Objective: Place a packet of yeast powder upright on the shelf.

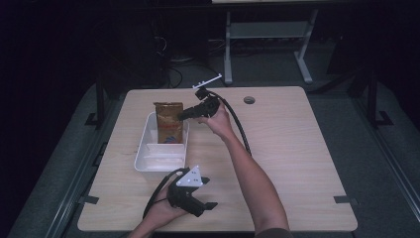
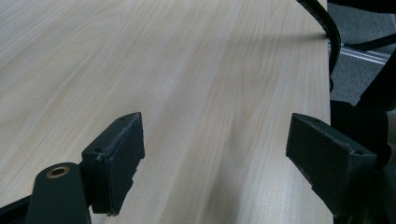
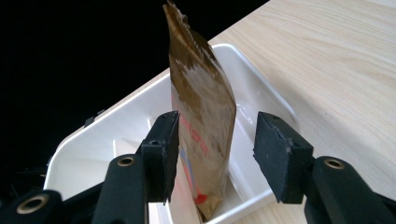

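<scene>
I have the right gripper (image 1: 184,114) at the far end of the white tray (image 1: 143,148), jaws apart on either side of the brown pouch (image 3: 201,112), which stands upright in that far end. My left gripper (image 1: 208,192) rests spread over bare table (image 1: 287,148), near the tray's near end.

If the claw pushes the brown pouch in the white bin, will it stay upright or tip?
The brown pouch stands tall and thin in the white bin, so it probably tips easily. Its creased, glossy sides suggest it is floppy and somewhat slippery.
</scene>
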The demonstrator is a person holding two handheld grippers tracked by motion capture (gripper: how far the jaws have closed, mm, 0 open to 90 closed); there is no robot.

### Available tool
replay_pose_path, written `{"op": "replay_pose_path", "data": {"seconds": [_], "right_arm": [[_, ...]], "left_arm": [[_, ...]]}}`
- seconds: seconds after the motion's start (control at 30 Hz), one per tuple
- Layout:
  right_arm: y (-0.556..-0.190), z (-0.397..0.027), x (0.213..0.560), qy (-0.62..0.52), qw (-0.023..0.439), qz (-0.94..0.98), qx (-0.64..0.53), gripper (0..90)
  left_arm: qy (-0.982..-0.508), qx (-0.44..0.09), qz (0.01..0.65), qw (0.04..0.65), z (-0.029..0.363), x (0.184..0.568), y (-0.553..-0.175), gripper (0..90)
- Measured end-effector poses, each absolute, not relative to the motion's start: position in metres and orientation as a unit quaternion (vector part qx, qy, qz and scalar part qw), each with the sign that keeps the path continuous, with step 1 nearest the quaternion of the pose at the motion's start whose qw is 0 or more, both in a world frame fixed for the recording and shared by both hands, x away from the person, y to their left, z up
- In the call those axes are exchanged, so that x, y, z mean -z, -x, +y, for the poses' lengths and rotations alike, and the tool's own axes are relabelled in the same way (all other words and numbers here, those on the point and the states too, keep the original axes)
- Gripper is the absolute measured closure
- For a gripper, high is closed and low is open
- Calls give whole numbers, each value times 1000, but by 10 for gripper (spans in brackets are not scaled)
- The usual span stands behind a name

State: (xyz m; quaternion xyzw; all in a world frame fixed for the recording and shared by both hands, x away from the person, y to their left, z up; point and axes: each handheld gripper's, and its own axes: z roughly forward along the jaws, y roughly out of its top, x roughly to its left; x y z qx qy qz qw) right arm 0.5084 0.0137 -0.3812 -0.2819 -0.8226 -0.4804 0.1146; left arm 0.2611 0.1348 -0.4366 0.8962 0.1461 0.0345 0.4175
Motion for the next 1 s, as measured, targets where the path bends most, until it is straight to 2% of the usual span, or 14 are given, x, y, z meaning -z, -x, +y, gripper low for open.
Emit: {"op": "replay_pose_path", "data": {"seconds": [1.0], "right_arm": [[-476,-74,382,304,115,-798,507,428]], "left_arm": [[-894,-28,158,418,136,439,-265,185]]}}
